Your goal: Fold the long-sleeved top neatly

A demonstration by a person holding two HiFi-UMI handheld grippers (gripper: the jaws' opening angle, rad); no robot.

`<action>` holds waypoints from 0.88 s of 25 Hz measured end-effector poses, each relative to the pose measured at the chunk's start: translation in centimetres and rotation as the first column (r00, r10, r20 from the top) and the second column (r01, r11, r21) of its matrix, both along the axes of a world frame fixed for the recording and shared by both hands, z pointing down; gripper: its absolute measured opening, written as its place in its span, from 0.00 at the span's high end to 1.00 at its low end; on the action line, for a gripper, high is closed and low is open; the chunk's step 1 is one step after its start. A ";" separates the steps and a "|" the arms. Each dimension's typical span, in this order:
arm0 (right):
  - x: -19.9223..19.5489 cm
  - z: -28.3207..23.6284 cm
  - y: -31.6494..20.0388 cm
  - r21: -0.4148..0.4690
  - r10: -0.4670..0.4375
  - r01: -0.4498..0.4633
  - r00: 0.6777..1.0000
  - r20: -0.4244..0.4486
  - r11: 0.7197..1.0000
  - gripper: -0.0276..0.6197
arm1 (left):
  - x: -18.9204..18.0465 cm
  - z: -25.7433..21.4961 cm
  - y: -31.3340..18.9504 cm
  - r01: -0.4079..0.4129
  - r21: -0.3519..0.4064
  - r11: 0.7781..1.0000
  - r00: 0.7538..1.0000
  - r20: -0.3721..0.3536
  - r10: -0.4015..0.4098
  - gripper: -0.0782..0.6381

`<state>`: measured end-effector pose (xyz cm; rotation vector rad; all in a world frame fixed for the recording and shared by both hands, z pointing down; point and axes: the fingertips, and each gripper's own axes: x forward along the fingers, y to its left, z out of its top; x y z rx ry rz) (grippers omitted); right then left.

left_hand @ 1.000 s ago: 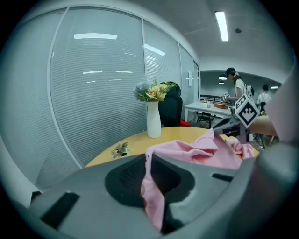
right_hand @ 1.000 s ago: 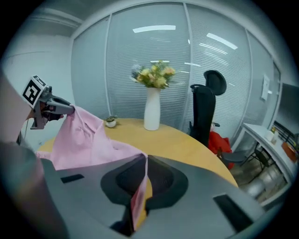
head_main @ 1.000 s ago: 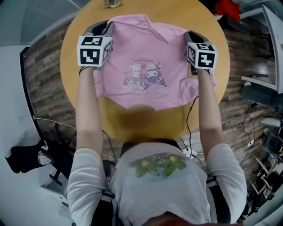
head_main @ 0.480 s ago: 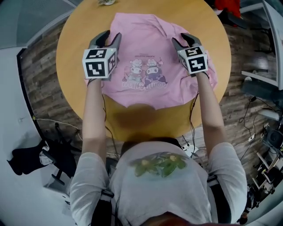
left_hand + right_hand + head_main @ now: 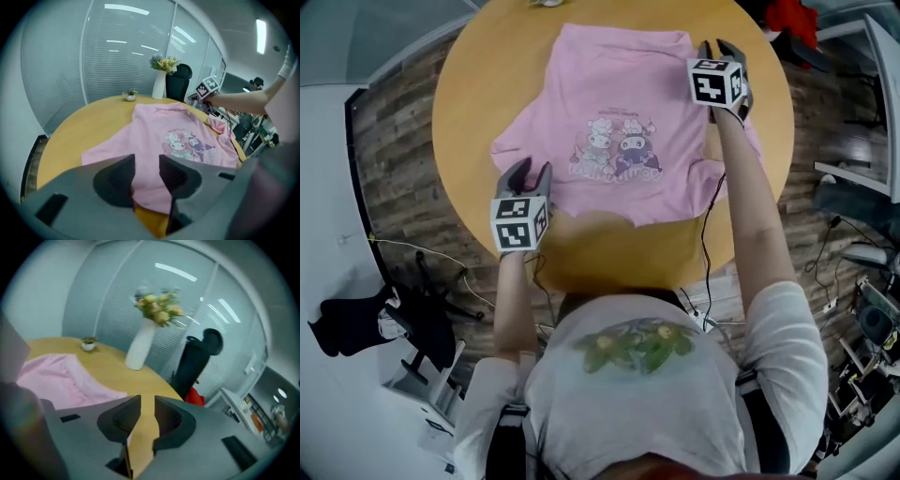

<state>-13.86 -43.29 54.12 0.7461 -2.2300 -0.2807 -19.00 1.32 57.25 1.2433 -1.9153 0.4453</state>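
- Your round table has bare wood free along its left and near edges.
- The pink long-sleeved top lies spread across the middle, and its cartoon print's lettering is unreadable.
- Your left gripper, jaws just opened and apart, is over the top's near-left corner and grips nothing.
- Your right gripper, jaws just closing to a narrow gap, is empty near the table's far-right edge.

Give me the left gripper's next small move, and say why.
Probably ease the left gripper forward and close it on the near hem of the pink top. Its jaws, just opened, stand apart with the hem showing in the gap between them, not yet pinched.
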 end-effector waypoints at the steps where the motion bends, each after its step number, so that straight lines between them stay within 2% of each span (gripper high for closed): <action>1: 0.9 -1.3 -1.4 -0.024 0.075 -0.074 0.996 0.049 0.997 0.81 | 0.2 0.3 1.1 0.018 -0.014 1.000 1.000 -0.015 -0.018 0.69; 2: 1.7 -2.4 -2.0 -0.053 0.115 -0.111 0.990 0.085 0.992 0.81 | 0.5 0.6 2.0 0.035 -0.027 0.999 0.999 -0.028 -0.035 0.69; 3: 2.4 -3.3 -1.6 -0.079 0.117 -0.108 0.987 0.111 0.991 0.81 | 0.7 0.9 2.8 0.049 -0.037 0.998 0.998 -0.037 -0.050 0.69; 6: 4.7 -3.7 3.8 -0.151 -0.034 0.052 0.992 0.118 0.987 0.81 | 1.6 1.7 4.6 0.081 -0.068 0.994 0.995 -0.058 -0.085 0.69; 8: 7.5 -2.0 9.2 -0.238 -0.128 0.146 0.988 0.088 0.960 0.79 | 2.1 2.6 5.6 0.104 -0.089 0.991 0.991 -0.080 -0.111 0.69; 9: 9.2 -1.0 12.0 -0.289 -0.149 0.165 0.986 0.076 0.943 0.78 | 2.3 3.0 6.1 0.121 -0.095 0.988 0.987 -0.098 -0.130 0.69; 11: 13.1 1.1 17.6 -0.390 -0.146 0.159 0.987 0.061 0.907 0.77 | 2.5 3.7 6.9 0.176 -0.094 0.980 0.970 -0.154 -0.189 0.69; 13: 16.9 3.0 22.9 -0.456 -0.128 0.130 0.991 0.036 0.881 0.77 | 3.1 3.8 7.4 0.235 -0.079 0.969 0.944 -0.218 -0.247 0.69; 16: 21.0 5.1 28.3 -0.475 -0.109 0.086 0.994 -0.022 0.876 0.77 | 4.4 4.1 7.3 0.250 -0.065 0.966 0.928 -0.269 -0.258 0.69; 19: 23.5 7.8 30.5 -0.498 -0.112 0.042 0.988 -0.111 0.866 0.77 | 5.6 4.7 6.2 0.250 -0.052 0.967 0.921 -0.296 -0.254 0.69; 21: 24.6 9.3 30.8 -0.491 -0.129 0.031 0.977 -0.167 0.871 0.77 | 6.2 5.2 5.7 0.257 -0.066 0.964 0.923 -0.279 -0.265 0.72; 22: 25.0 9.6 30.9 -0.493 -0.126 0.025 0.977 -0.173 0.870 0.77 | 6.7 5.5 5.8 0.248 -0.089 0.965 0.930 -0.257 -0.262 0.77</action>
